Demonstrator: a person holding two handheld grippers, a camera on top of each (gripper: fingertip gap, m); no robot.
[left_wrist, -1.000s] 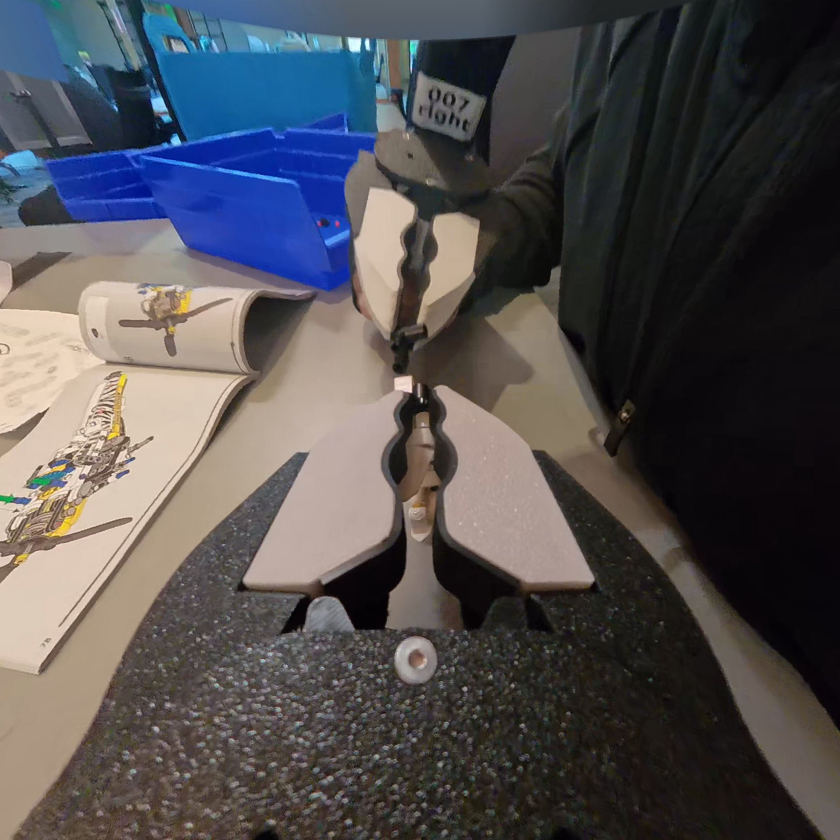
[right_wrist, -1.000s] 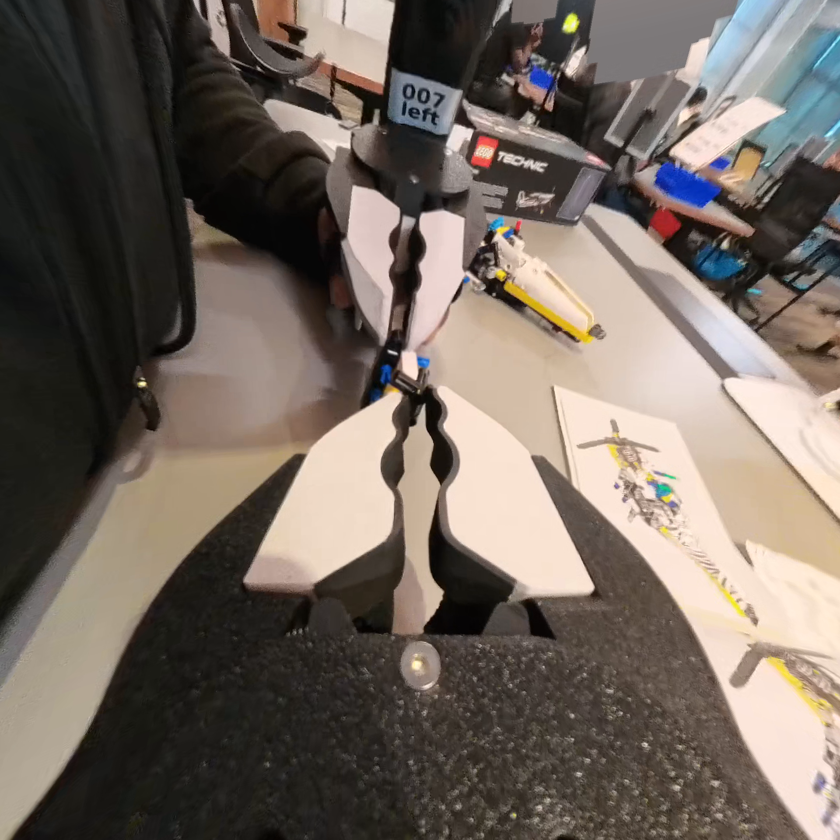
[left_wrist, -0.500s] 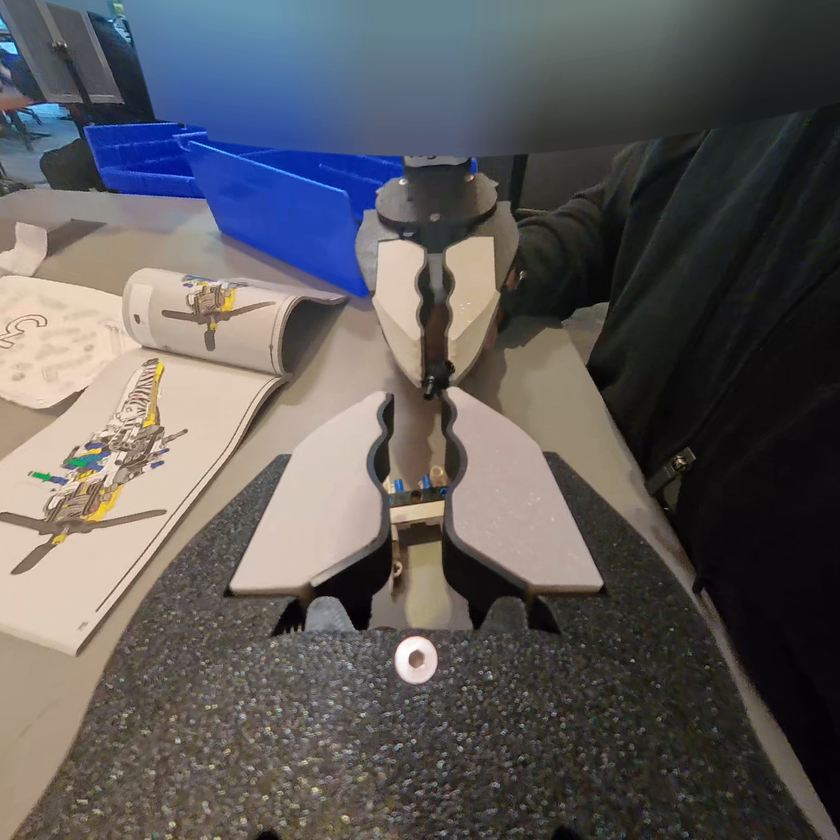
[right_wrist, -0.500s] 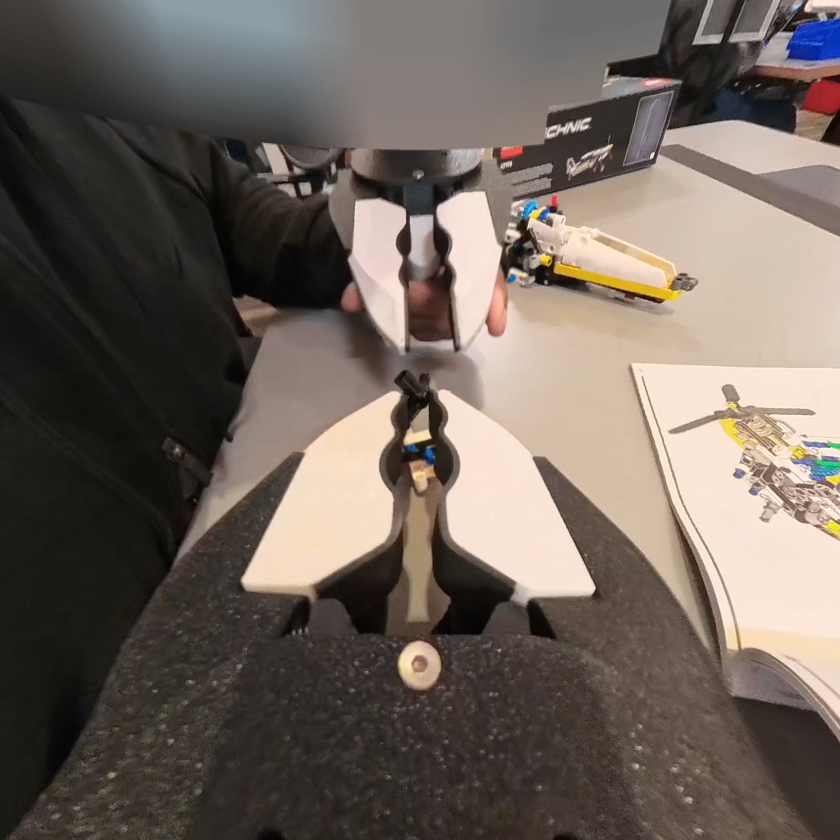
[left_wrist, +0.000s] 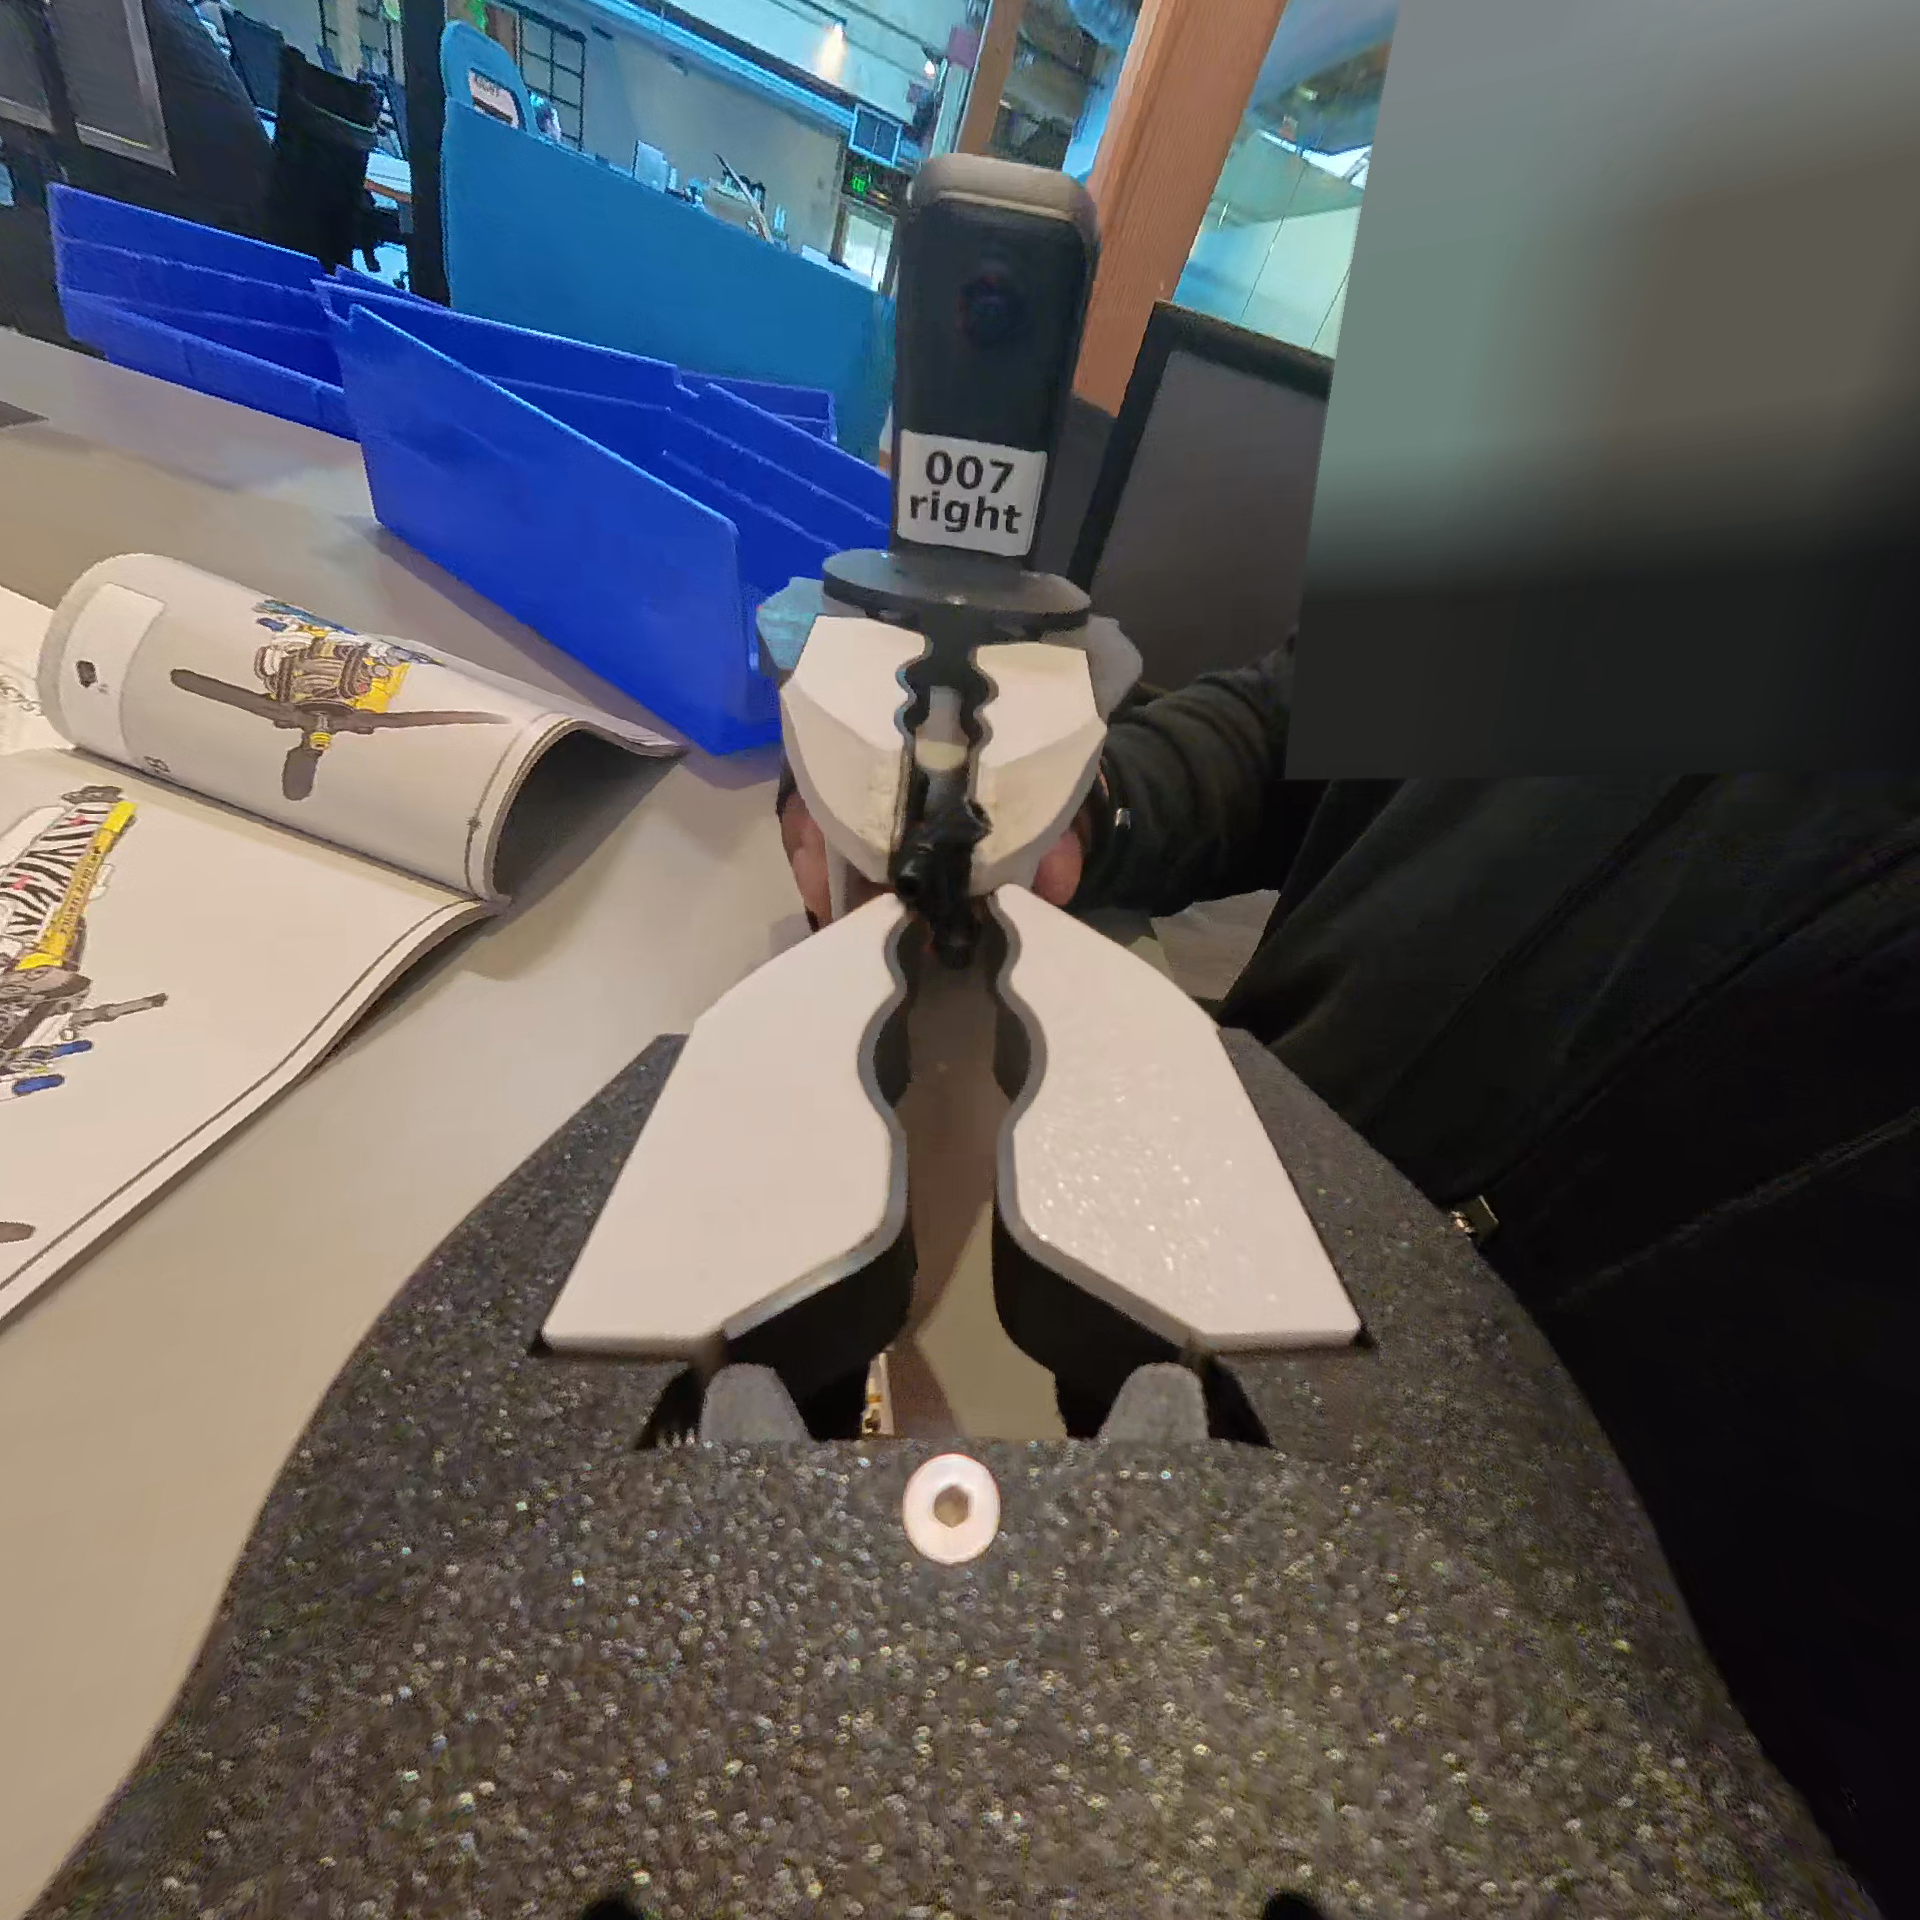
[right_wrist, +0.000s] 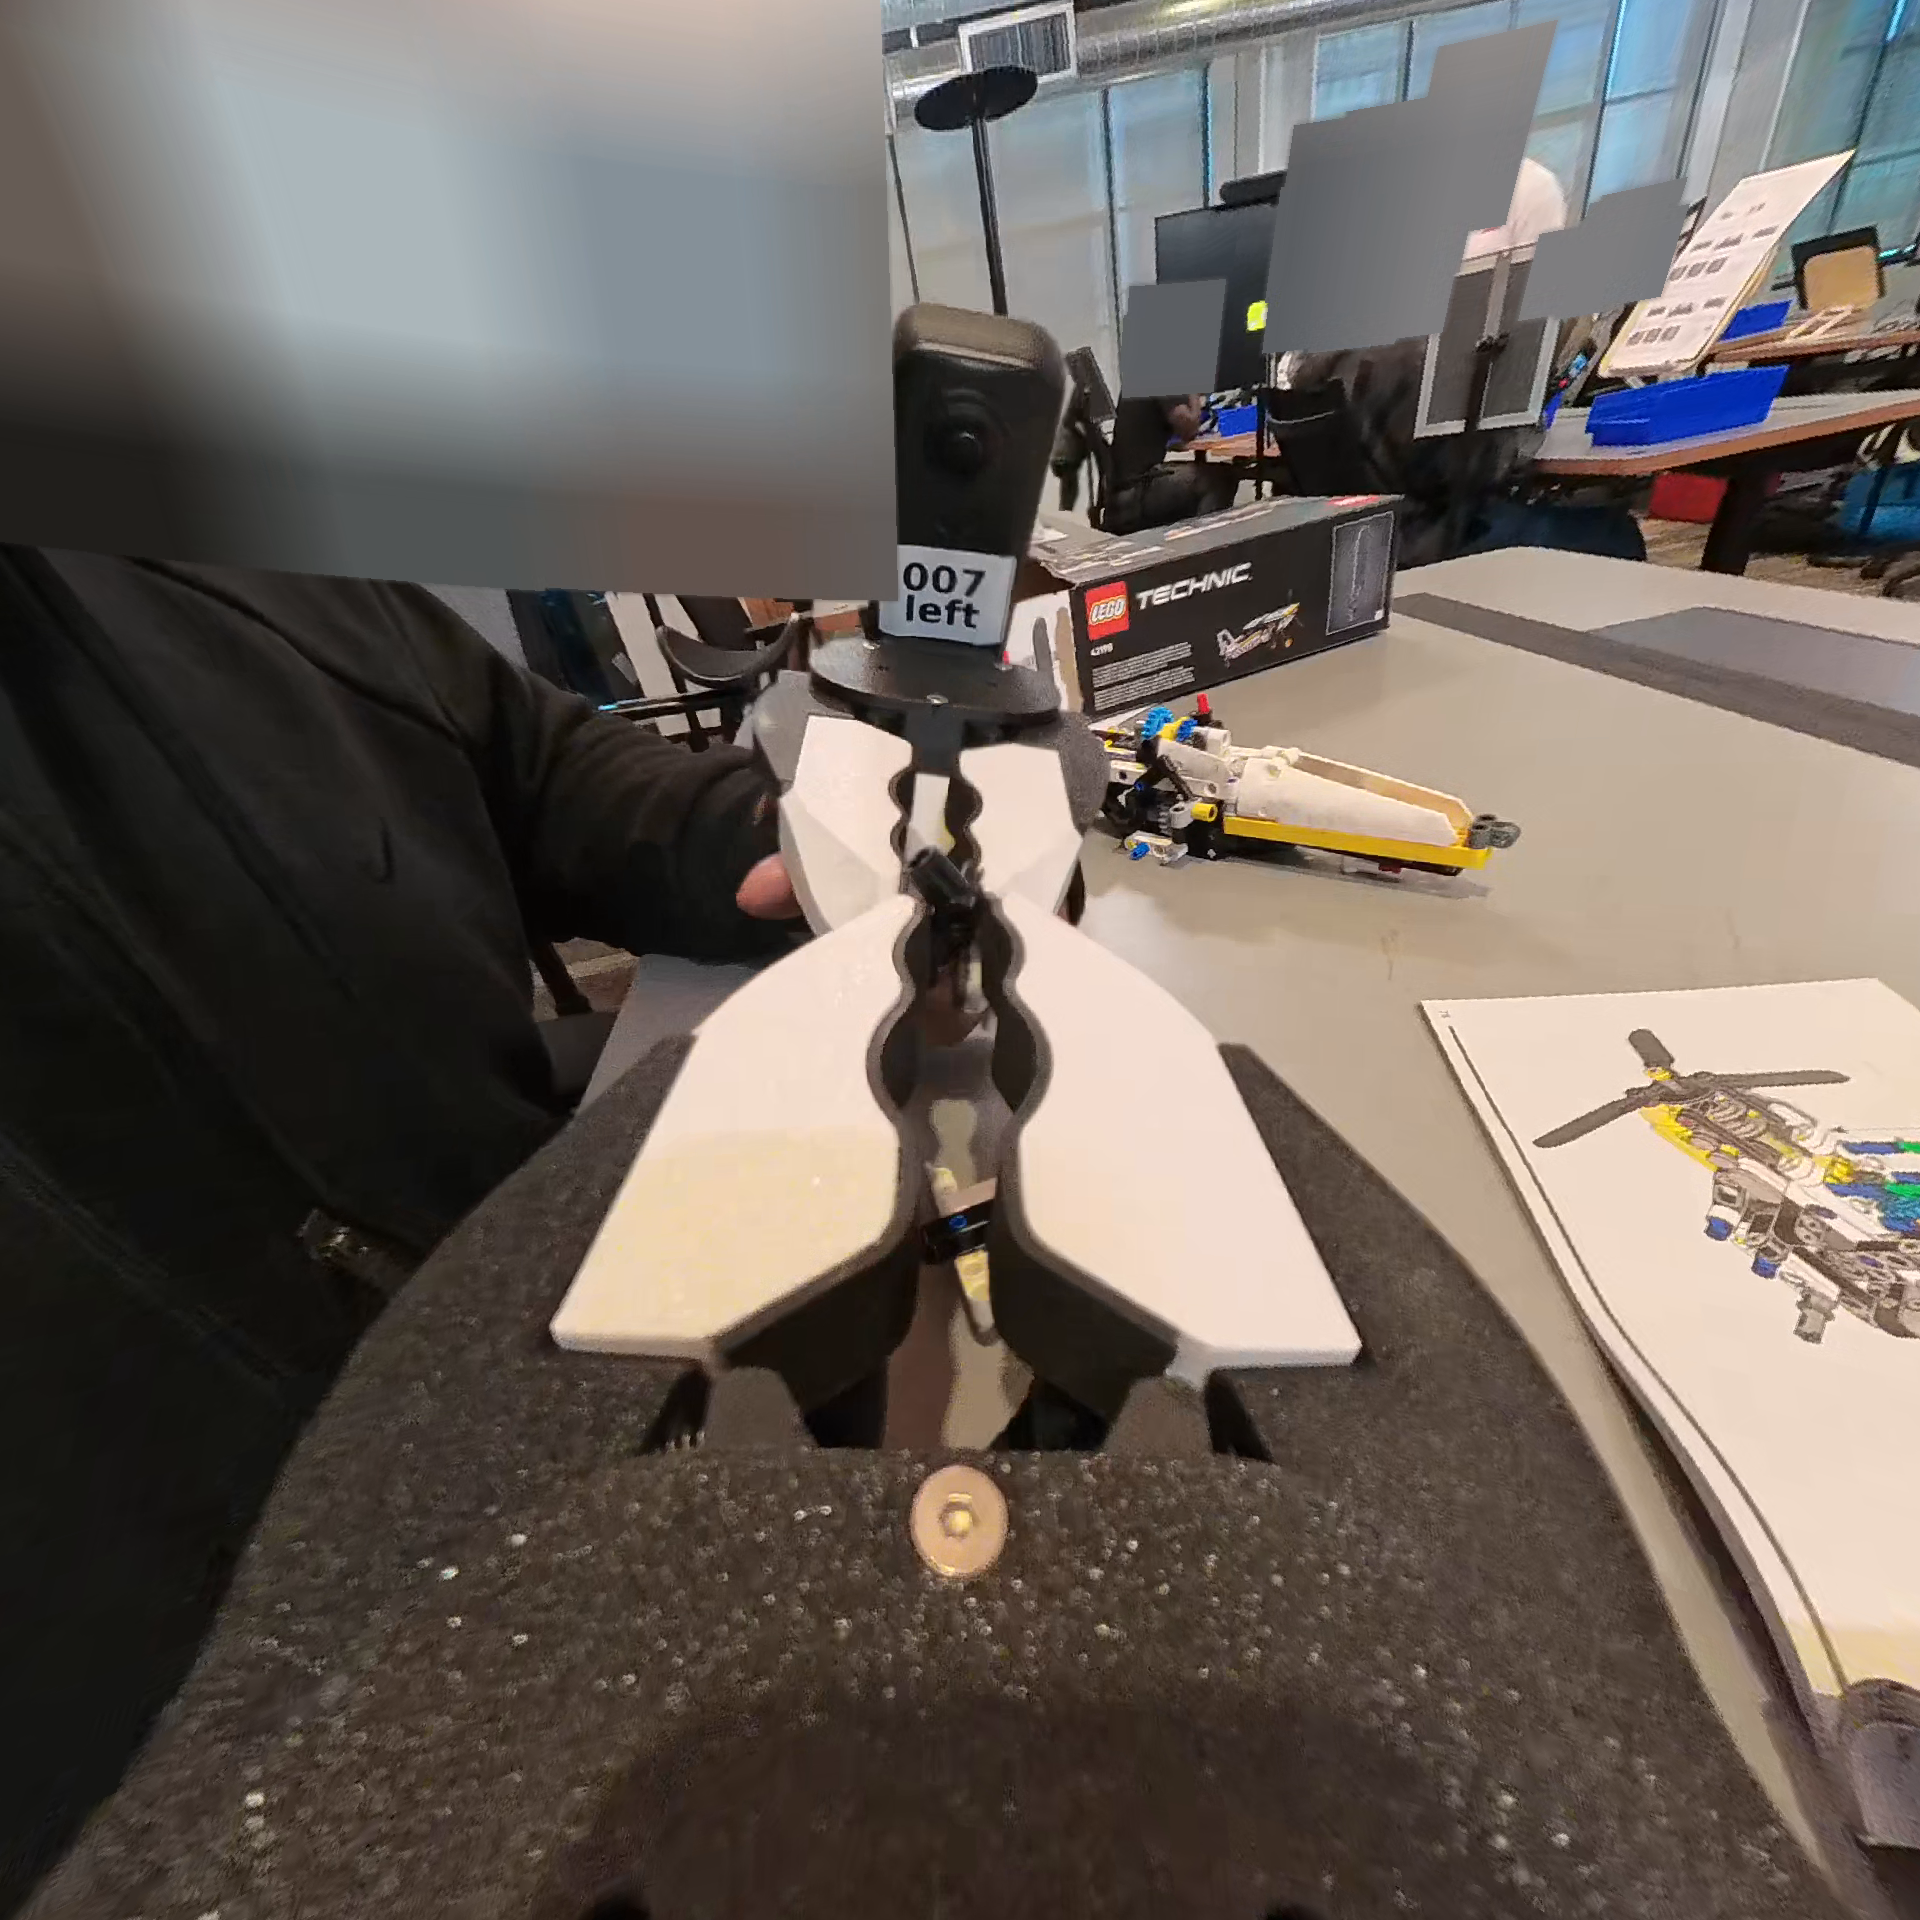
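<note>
Tip to tip above the table (right_wrist: 1558, 935), the right gripper (right_wrist: 948, 914) and left gripper (left_wrist: 940, 914) both pinch one black piece (left_wrist: 930, 873).

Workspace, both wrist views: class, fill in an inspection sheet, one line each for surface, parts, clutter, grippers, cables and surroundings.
Surface: grey table, flat and matte.
Parts: small black part held above the table; part-built yellow and white model; open booklet.
Clutter: blue bins; dark box; small piece under the right gripper.
Grippers: left gripper and right gripper meet tip to tip, both closed on the black part.
Cables: nothing seen.
Surroundings: person in dark jacket; other desks behind.
</note>
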